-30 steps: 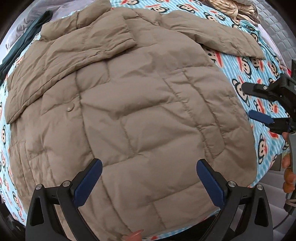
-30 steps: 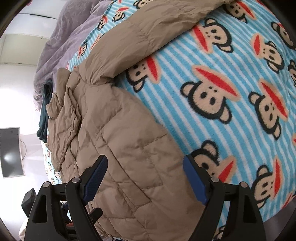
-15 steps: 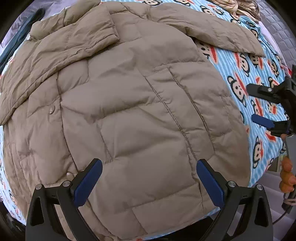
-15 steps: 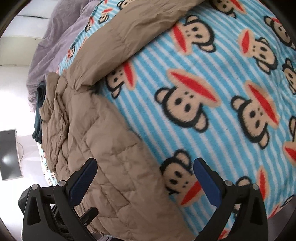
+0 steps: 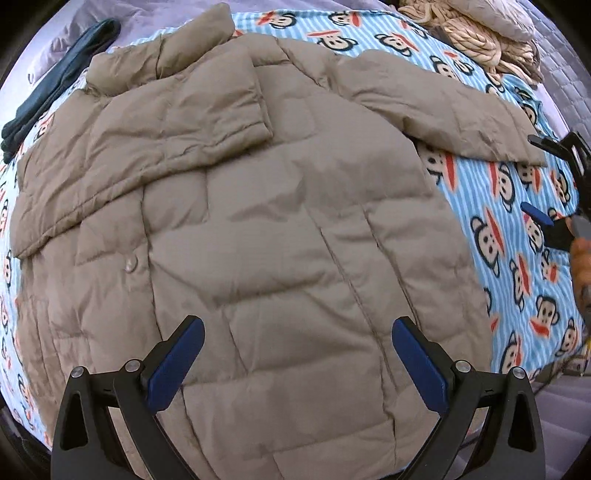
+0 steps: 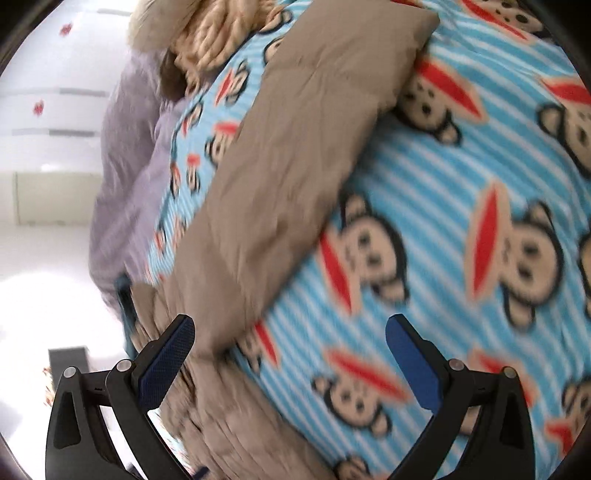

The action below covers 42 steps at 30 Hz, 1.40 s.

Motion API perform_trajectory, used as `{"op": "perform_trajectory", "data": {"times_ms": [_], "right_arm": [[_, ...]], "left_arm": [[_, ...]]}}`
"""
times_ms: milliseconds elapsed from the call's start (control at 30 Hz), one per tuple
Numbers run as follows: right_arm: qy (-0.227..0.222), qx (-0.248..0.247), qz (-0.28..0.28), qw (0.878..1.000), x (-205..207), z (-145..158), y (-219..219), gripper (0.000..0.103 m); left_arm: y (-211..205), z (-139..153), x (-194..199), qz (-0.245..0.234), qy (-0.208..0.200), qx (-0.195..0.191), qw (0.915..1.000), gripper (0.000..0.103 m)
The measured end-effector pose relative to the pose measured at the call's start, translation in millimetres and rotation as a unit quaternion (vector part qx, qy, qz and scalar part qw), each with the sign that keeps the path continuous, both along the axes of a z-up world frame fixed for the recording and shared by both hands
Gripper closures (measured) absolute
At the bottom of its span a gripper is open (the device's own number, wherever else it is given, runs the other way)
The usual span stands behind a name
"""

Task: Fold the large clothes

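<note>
A tan quilted puffer jacket (image 5: 266, 229) lies spread on a blue striped monkey-print blanket (image 5: 517, 266). One sleeve (image 5: 159, 140) is folded across its chest; the other sleeve (image 5: 436, 110) stretches out to the right. My left gripper (image 5: 297, 352) hovers open above the jacket's lower body, nothing between its blue pads. My right gripper (image 5: 543, 181) shows at the right edge, close to that sleeve's cuff. In the right wrist view the right gripper (image 6: 290, 350) stands wide open over the blanket, with the outstretched sleeve (image 6: 295, 147) running away ahead and to its left.
A dark green garment (image 5: 55, 88) and a lilac bedcover (image 5: 74, 33) lie at the far left. A beige chunky-knit pile (image 5: 476, 37) sits at the far right corner. A person's hand (image 5: 581, 266) holds the right gripper. The bed's edge runs along the bottom.
The right gripper has swung away from the jacket's side toward the outstretched sleeve, and its jaws widened. The left gripper has shifted a little over the jacket.
</note>
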State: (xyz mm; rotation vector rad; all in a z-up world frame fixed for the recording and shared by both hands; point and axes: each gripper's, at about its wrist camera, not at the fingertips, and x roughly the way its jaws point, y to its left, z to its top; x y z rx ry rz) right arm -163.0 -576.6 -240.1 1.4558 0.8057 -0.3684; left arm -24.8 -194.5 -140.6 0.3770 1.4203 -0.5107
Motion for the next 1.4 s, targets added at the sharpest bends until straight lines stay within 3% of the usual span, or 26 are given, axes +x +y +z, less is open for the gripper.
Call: {"op": "perform_trajectory", "data": {"times_ms": [167, 300, 533, 600, 633, 667, 700, 733, 800, 867, 1000, 1133, 1300, 1400], "right_arm": [[-0.008, 0.017, -0.033, 0.999, 19.9, -24.2, -27.8, 0.0], [-0.043, 0.037, -0.074, 0.996, 28.9, -38.2, -47.6, 0.0], [-0.112, 0.092, -0.157, 0.977, 33.5, -52.0, -64.4, 0.0], [-0.119, 0.113, -0.167, 0.972, 34.8, -56.3, -65.9, 0.005], [-0.112, 0.123, -0.168, 0.972, 36.6, -59.6, -66.2, 0.02], [-0.102, 0.13, -0.165, 0.972, 36.5, -62.4, -66.7, 0.049], [-0.092, 0.134, -0.162, 0.973, 38.2, -64.6, -66.6, 0.065], [-0.088, 0.132, -0.16, 0.974, 39.5, -63.9, -66.4, 0.088], [-0.1, 0.111, -0.155, 0.977, 42.5, -53.8, -67.0, 0.091], [-0.117, 0.08, -0.139, 0.98, 47.5, -34.3, -66.6, 0.092], [-0.153, -0.008, -0.054, 0.987, 76.8, 27.3, -59.5, 0.092], [-0.195, -0.064, 0.034, 0.978, 116.0, 86.1, -32.1, 0.092], [-0.215, -0.143, 0.17, 0.951, 176.9, 147.0, 46.3, 0.092], [-0.197, -0.209, 0.28, 0.916, 217.0, 167.2, 128.7, 0.092]], "left_arm": [[-6.4, -1.2, 6.7, 0.005, -0.006, 0.006, 1.0, 0.001], [-3.8, 2.0, 14.0, 0.015, -0.012, 0.008, 0.9998, 0.001], [3.1, 4.2, 29.6, 0.031, -0.034, 0.024, 0.9986, 0.001], [6.9, 5.5, 35.0, 0.037, -0.038, 0.024, 0.9983, 0.001], [7.4, 5.4, 37.9, 0.04, -0.04, 0.026, 0.998, 0.001], [7.0, 4.6, 39.7, 0.043, -0.042, 0.027, 0.9978, 0.001], [8.1, 3.9, 42.5, 0.046, -0.045, 0.03, 0.9975, 0.001], [10.3, 3.2, 44.7, 0.048, -0.046, 0.032, 0.9972, 0.001], [15.4, 2.8, 48.4, 0.052, -0.048, 0.034, 0.9969, 0.001], [23.1, 3.9, 52.4, 0.058, -0.054, 0.034, 0.9963, 0.001], [43.6, 6.2, 61.2, 0.069, -0.06, 0.034, 0.9952, 0.001], [58.8, 7.3, 68.1, 0.075, -0.063, 0.031, 0.9947, 0.001], [80.7, 14.5, 74.4, 0.099, -0.083, 0.024, 0.9914, 0.001], [96.9, 15.7, 78.4, 0.111, -0.09, 0.021, 0.9895, 0.001]]}}
